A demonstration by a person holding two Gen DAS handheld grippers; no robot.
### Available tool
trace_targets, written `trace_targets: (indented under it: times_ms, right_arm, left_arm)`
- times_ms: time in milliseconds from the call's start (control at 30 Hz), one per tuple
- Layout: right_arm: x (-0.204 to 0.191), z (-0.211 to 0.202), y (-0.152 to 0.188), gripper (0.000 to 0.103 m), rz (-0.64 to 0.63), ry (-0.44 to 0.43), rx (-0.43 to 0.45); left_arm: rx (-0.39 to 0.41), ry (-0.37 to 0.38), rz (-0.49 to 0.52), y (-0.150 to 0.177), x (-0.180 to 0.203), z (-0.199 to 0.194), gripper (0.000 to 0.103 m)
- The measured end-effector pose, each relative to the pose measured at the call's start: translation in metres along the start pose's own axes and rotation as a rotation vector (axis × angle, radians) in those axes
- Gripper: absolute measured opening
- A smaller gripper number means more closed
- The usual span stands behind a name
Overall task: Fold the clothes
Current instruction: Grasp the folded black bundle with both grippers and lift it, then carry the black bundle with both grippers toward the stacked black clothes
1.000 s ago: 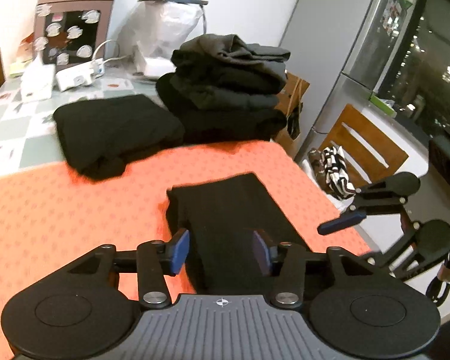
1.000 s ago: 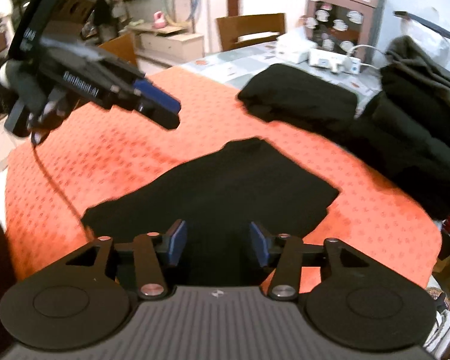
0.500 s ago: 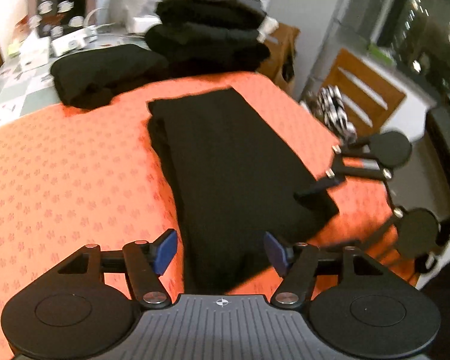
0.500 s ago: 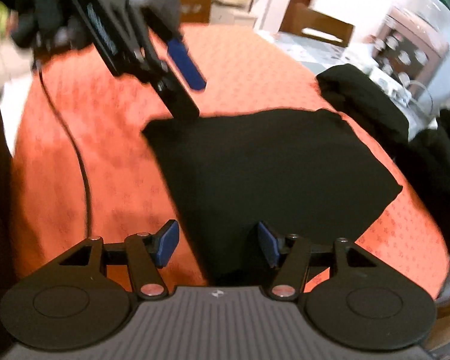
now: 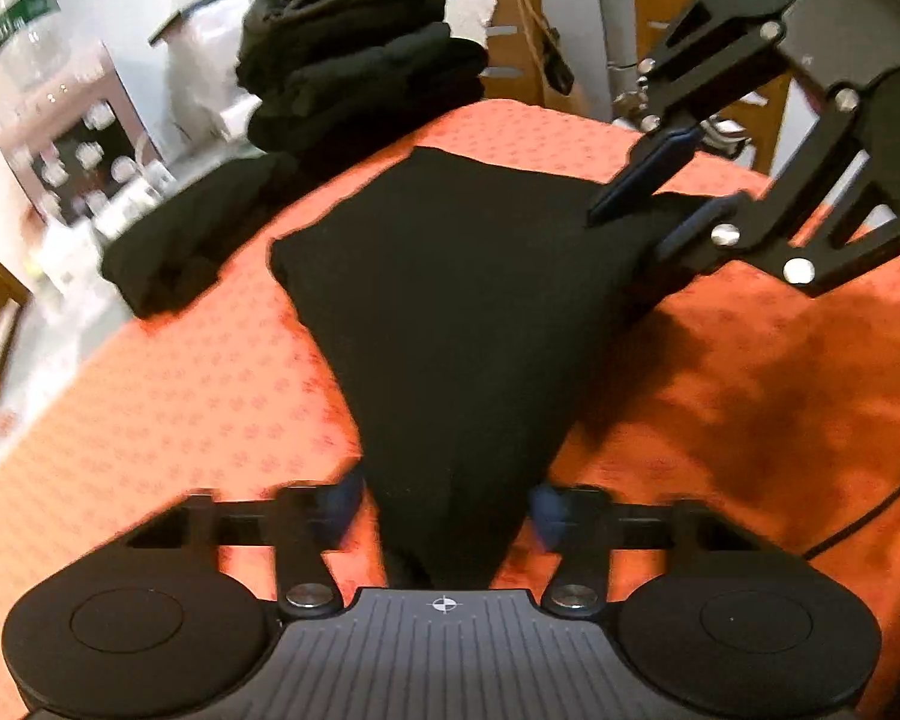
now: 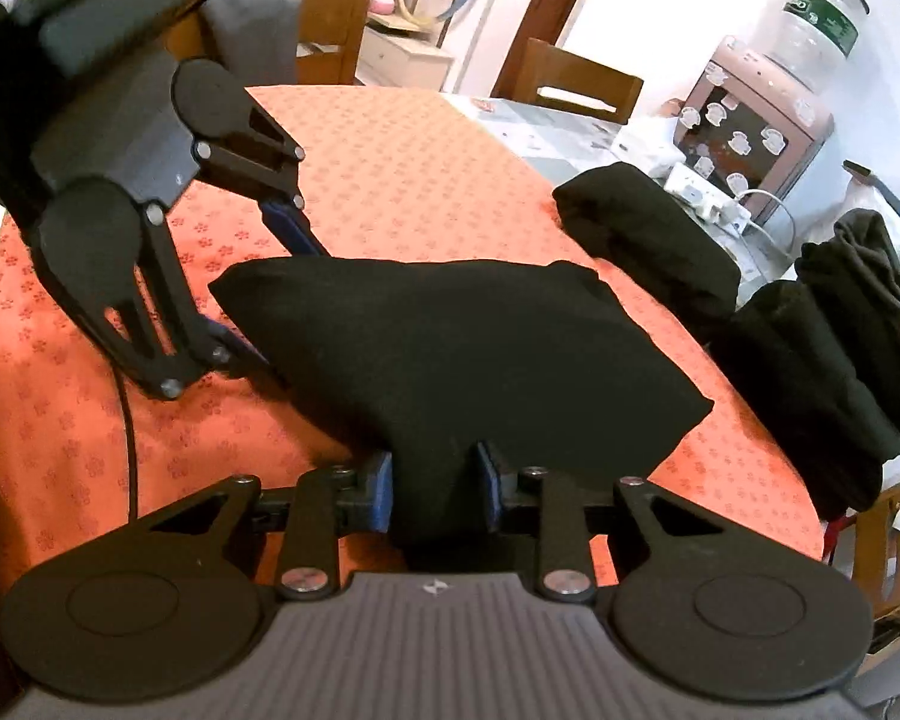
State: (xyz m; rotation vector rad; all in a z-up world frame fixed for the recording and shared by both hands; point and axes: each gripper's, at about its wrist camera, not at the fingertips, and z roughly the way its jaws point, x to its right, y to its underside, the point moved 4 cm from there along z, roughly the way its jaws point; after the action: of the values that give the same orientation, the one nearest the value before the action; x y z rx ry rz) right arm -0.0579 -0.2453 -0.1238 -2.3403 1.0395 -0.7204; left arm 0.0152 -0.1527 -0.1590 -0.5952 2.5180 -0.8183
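A folded black garment (image 5: pixel 450 300) lies on the orange tablecloth (image 5: pixel 210 396); it also shows in the right wrist view (image 6: pixel 480 354). My left gripper (image 5: pixel 444 507) straddles one near corner of it, with cloth between the blue pads, which stand fairly wide. My right gripper (image 6: pixel 435 495) has its pads closed against a bunched corner of the garment. Each gripper shows in the other's view: the right one (image 5: pixel 660 216) at the garment's far right corner, the left one (image 6: pixel 270 294) at its left corner.
A folded black garment (image 6: pixel 648 234) and a taller stack of dark clothes (image 5: pixel 360 72) sit at the table's far side. A sticker-covered water dispenser (image 6: pixel 756 132), a power strip (image 6: pixel 702 195) and wooden chairs (image 6: pixel 576 84) stand beyond.
Both grippers have moved in to the garment's near corners. The right pads have closed on the cloth; the garment's corners look lifted and bunched. The left view is blurred by motion.
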Motion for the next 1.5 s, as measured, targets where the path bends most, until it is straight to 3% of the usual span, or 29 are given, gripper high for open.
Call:
trace_targets:
  times_ms: [33,100,167,333,400,433,467,567,700,900,1167,1367,1500]
  right_arm:
    - [-0.002,-0.001,0.002,0.034,-0.012,-0.003,0.008]
    - [-0.008,-0.004,0.006,0.045,-0.046,0.000,0.027]
    - [-0.012,-0.004,0.009,0.074,-0.082,0.017,0.058]
    - [-0.026,0.009,0.021,0.077,-0.162,0.048,0.047]
    - [-0.028,0.016,0.026,0.075,-0.207,0.102,0.044]
    - [-0.027,0.019,0.028,0.067,-0.227,0.134,0.042]
    - [-0.026,0.021,0.029,0.047,-0.245,0.168,0.040]
    - [-0.016,0.014,0.025,0.016,-0.219,0.181,0.049]
    - [-0.009,-0.009,0.016,0.014,-0.143,0.123,0.049]
    - [-0.027,-0.045,0.022,0.014,-0.009,-0.091,0.008]
    - [-0.032,-0.055,0.016,0.014,0.038,-0.157,-0.011]
    - [-0.028,-0.061,-0.013,0.013,0.074,-0.229,0.021]
    - [-0.036,-0.055,-0.034,0.013,0.039,-0.265,0.014]
  left_arm:
    - [0.009,0.000,-0.011,-0.002,-0.002,-0.002,0.026]
    - [0.019,0.003,-0.033,-0.006,-0.005,-0.007,0.022]
    - [0.027,0.009,-0.054,-0.009,-0.008,-0.011,0.022]
    - [0.045,0.026,-0.105,-0.019,-0.016,-0.020,0.021]
    - [0.053,0.032,-0.126,-0.023,-0.019,-0.024,0.020]
    - [0.057,0.035,-0.136,-0.025,-0.021,-0.026,0.020]
    - [0.060,0.039,-0.147,-0.027,-0.022,-0.028,0.020]
    - [0.067,0.055,-0.141,-0.026,-0.022,-0.033,0.018]
    - [0.068,0.106,-0.139,-0.020,-0.015,-0.049,0.018]
    - [0.008,0.233,-0.131,0.013,0.010,-0.080,0.018]
    - [0.002,0.235,-0.204,0.022,0.003,-0.083,0.023]
    - [0.058,0.192,-0.417,0.040,-0.038,-0.126,0.048]
    - [0.097,0.158,-0.663,0.054,-0.062,-0.159,0.065]
